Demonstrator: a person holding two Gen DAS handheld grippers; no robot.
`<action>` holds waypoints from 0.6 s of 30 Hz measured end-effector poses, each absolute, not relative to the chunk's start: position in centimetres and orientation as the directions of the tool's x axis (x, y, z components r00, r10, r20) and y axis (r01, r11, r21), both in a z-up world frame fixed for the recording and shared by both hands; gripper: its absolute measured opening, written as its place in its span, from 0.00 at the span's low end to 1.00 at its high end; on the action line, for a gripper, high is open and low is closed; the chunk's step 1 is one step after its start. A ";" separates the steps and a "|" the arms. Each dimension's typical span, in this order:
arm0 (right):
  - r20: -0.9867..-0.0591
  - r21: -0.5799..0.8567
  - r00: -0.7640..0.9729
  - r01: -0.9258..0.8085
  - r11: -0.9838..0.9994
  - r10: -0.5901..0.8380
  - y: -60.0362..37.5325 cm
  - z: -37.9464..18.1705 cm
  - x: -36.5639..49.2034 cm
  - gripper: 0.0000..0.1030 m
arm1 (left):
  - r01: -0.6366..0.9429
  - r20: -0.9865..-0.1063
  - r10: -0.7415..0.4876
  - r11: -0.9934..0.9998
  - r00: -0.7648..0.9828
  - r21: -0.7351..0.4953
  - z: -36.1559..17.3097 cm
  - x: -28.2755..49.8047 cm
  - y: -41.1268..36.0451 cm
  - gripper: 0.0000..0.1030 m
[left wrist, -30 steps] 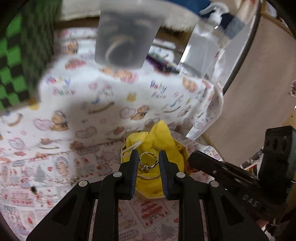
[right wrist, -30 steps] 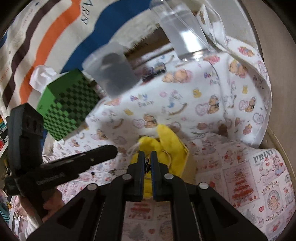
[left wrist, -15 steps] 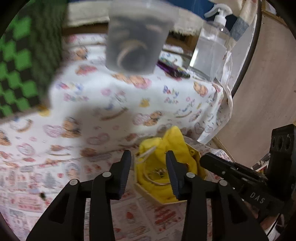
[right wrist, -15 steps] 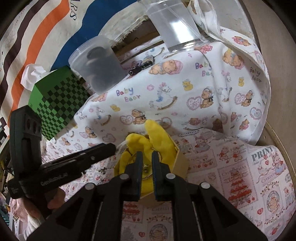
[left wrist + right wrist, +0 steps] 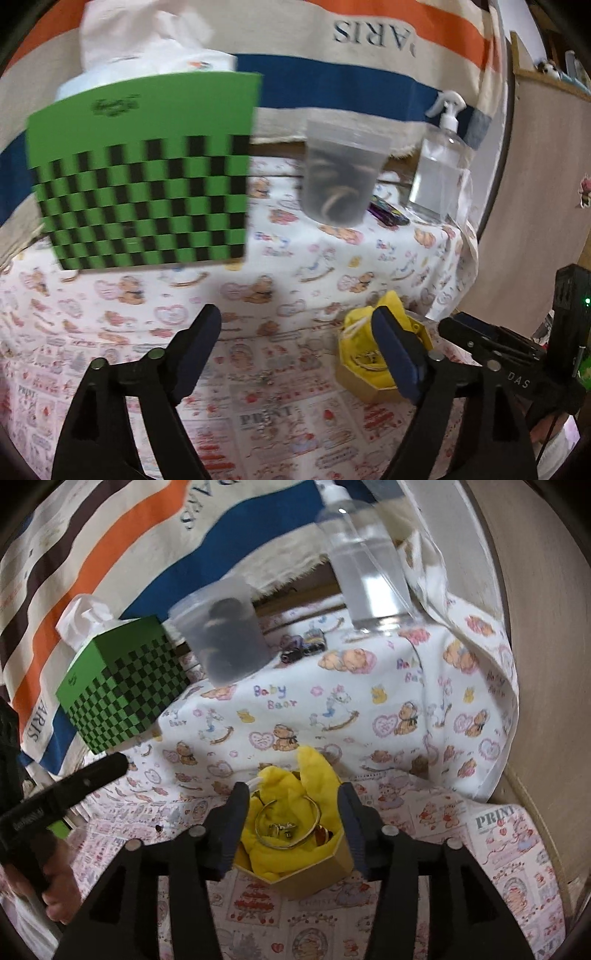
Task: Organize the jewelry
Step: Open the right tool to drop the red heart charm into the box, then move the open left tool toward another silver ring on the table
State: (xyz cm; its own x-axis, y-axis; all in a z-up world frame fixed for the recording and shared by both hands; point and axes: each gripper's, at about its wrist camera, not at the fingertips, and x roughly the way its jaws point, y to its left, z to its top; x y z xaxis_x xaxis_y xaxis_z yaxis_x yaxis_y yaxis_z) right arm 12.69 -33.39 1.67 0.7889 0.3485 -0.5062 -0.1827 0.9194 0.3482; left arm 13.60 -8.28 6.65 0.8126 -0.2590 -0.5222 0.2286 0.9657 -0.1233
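Printed bear cloth [image 5: 332, 716] bears a small gold box [image 5: 314, 871] holding bangle [image 5: 288, 823] and rings; both grippers, left [image 5: 295, 347] and right [image 5: 291, 827], open empty, so each should lift clear of that box.

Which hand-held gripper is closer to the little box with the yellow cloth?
Right. The right hand-held gripper hangs just over the box, jaws opening astride it. The left hand-held gripper sits off to the side, opening over bare tablecloth.
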 end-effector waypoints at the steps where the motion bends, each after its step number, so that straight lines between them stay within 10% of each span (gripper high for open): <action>1: -0.505 0.340 0.790 -0.188 0.921 0.348 -33.2 1.7 12.6 0.53 | 0.218 -0.518 -0.251 0.968 0.818 -0.125 6.6 13.4 -7.7 0.85; 18: -0.494 0.239 0.808 -0.230 0.943 0.322 -30.9 2.2 11.2 0.76 | 0.045 -0.540 -0.061 0.998 0.840 -0.042 2.2 9.7 -1.1 0.93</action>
State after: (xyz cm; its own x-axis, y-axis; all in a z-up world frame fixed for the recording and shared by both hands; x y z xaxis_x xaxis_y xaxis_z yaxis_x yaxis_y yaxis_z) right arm 11.24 -30.89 2.24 0.8077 0.3221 -0.4939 -0.2304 0.9434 0.2386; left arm 9.66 -1.06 2.15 0.8396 -0.0605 -0.5398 0.0450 0.9981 -0.0419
